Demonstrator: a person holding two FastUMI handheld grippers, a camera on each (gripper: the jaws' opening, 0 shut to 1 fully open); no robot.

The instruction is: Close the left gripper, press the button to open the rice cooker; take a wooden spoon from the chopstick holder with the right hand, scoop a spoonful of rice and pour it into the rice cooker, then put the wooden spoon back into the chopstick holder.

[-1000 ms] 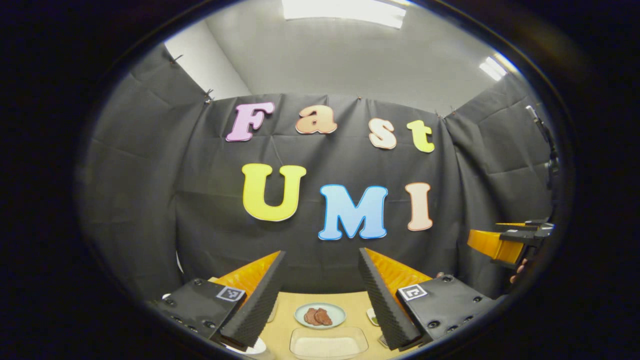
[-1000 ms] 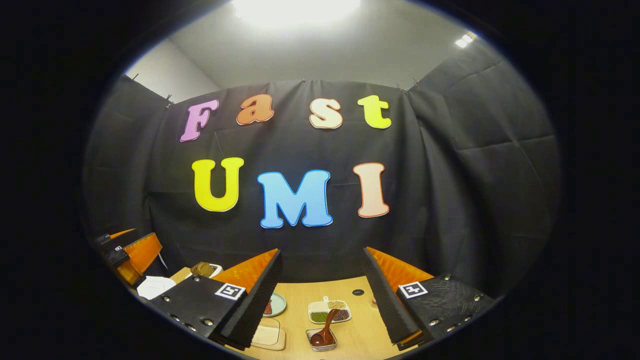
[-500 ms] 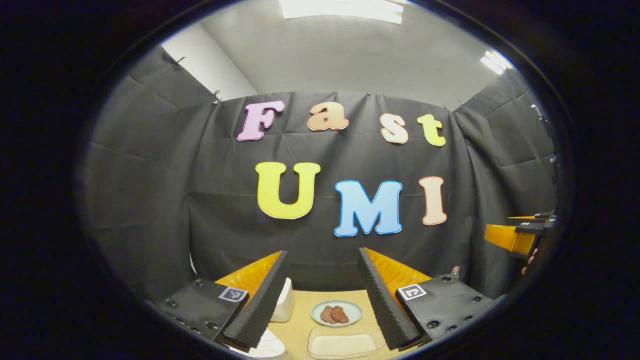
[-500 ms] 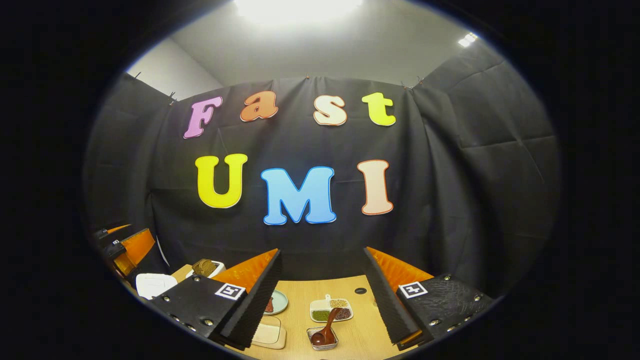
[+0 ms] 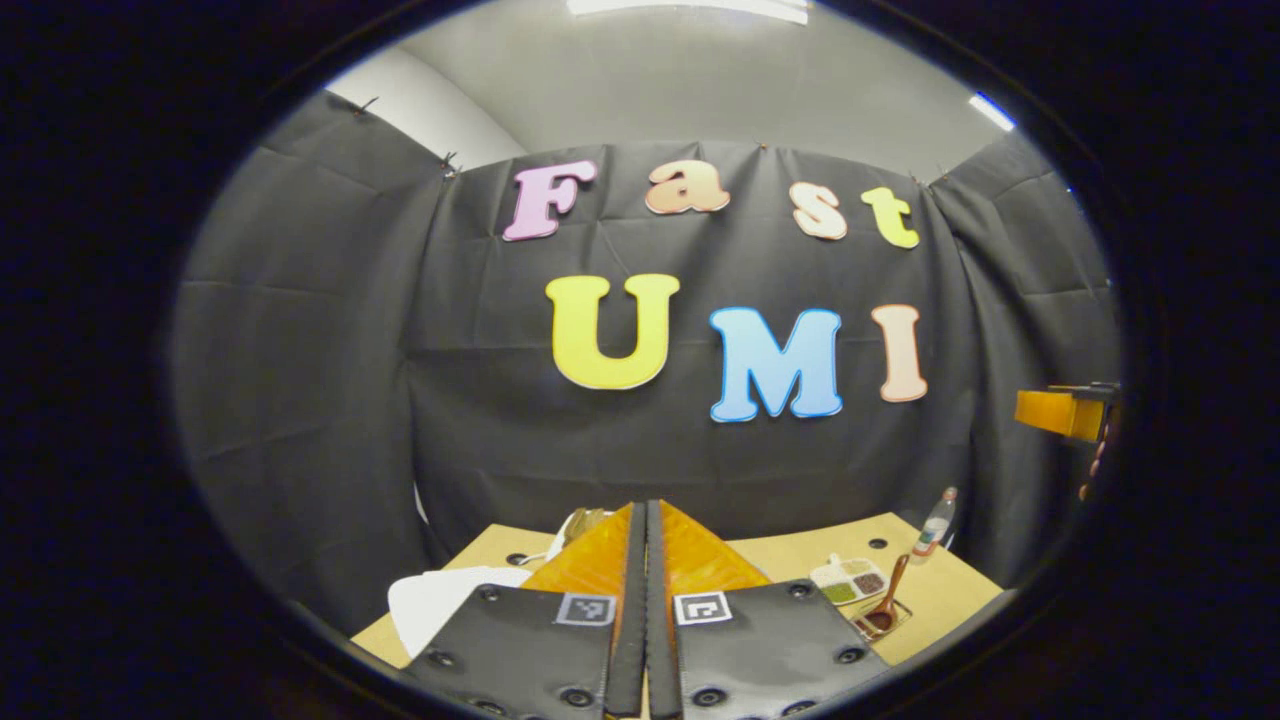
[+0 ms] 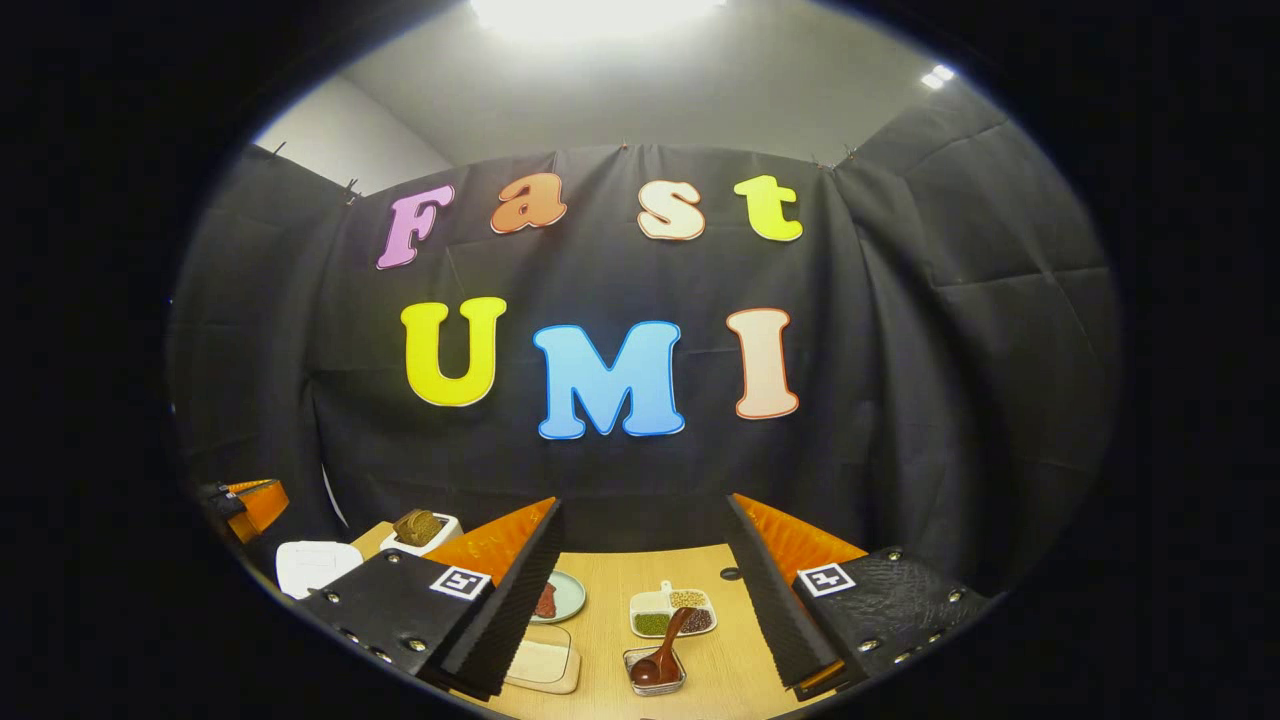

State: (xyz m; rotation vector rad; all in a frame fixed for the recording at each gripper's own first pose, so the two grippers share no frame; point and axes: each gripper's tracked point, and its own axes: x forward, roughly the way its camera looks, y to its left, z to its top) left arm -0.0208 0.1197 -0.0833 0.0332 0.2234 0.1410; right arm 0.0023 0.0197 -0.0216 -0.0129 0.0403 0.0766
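In the left gripper view my left gripper (image 5: 645, 510) is shut, fingers pressed flat together with nothing between them, above the near side of the wooden table (image 5: 780, 555). A white rice cooker (image 5: 435, 605) with its lid down peeks out just left of the fingers. The wooden spoon (image 5: 888, 598) leans in a small clear holder (image 5: 878, 622) at the right. My right gripper (image 6: 645, 505) stands open and empty over the table. Below it are the wooden spoon (image 6: 662, 648) in its holder (image 6: 654, 684), a clear rice dish (image 6: 545, 662) and the rice cooker (image 6: 310, 565).
A divided tray of beans (image 6: 672, 612) and a plate with brown slices (image 6: 562, 598) lie behind the spoon. A white box with something brown (image 6: 420, 528) stands at the back left. A small bottle (image 5: 935, 520) stands at the table's far right edge.
My left gripper has gone from open to shut, and its view has swung left and tipped down, showing more table. The right gripper has barely shifted.
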